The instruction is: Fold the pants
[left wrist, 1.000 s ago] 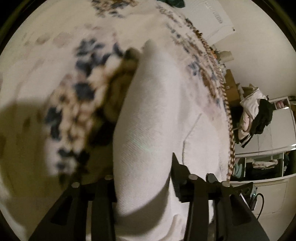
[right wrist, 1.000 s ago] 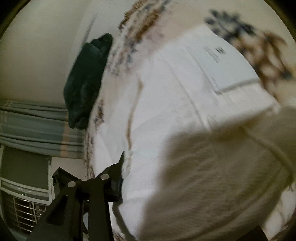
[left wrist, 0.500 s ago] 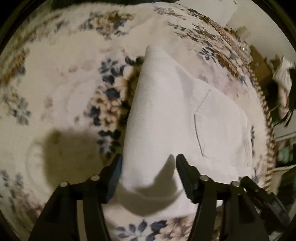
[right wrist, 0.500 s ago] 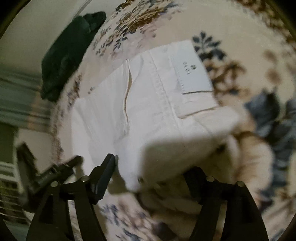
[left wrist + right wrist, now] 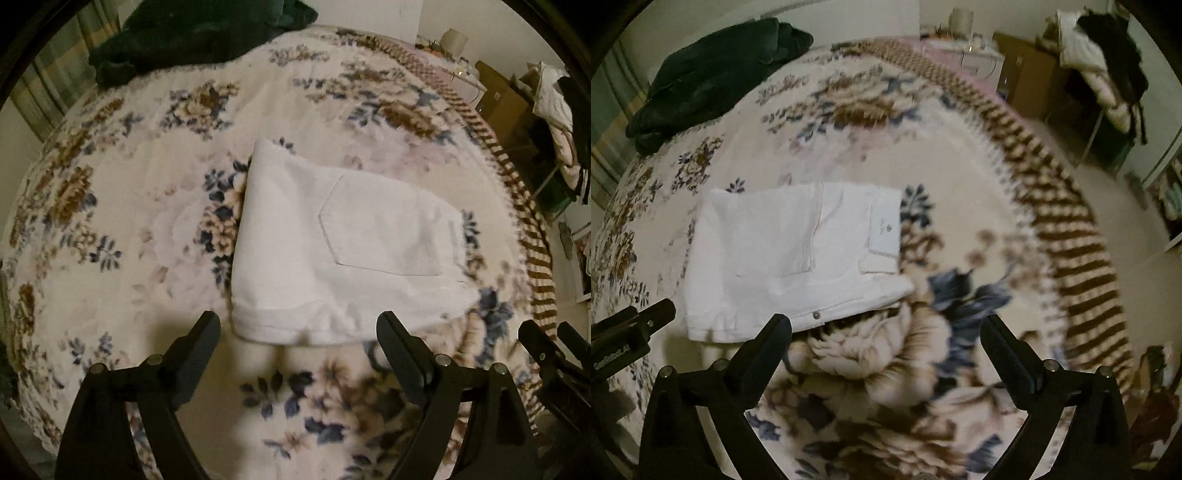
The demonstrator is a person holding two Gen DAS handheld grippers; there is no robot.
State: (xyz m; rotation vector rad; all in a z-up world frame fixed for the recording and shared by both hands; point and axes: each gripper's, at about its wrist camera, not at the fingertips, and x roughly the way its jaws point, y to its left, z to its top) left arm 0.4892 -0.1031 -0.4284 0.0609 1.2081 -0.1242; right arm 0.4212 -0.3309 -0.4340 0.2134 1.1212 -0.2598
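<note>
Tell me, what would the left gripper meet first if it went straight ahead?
Probably the near hem of the folded white cotton pants; the open left gripper points at it, both fingers apart from it. Depth is unclear.

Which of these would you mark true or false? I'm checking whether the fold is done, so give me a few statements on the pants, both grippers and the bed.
1. The white pants lie folded flat on the floral blanket. True.
2. The left gripper is clamped on the pants. False: its jaws are open, and no cloth is between them.
3. The right gripper is open and holds nothing. True.
4. A back pocket faces up on the folded pants. True.
5. The dark green cloth lies on top of the pants. False: it sits apart, at the far end of the bed.
</note>
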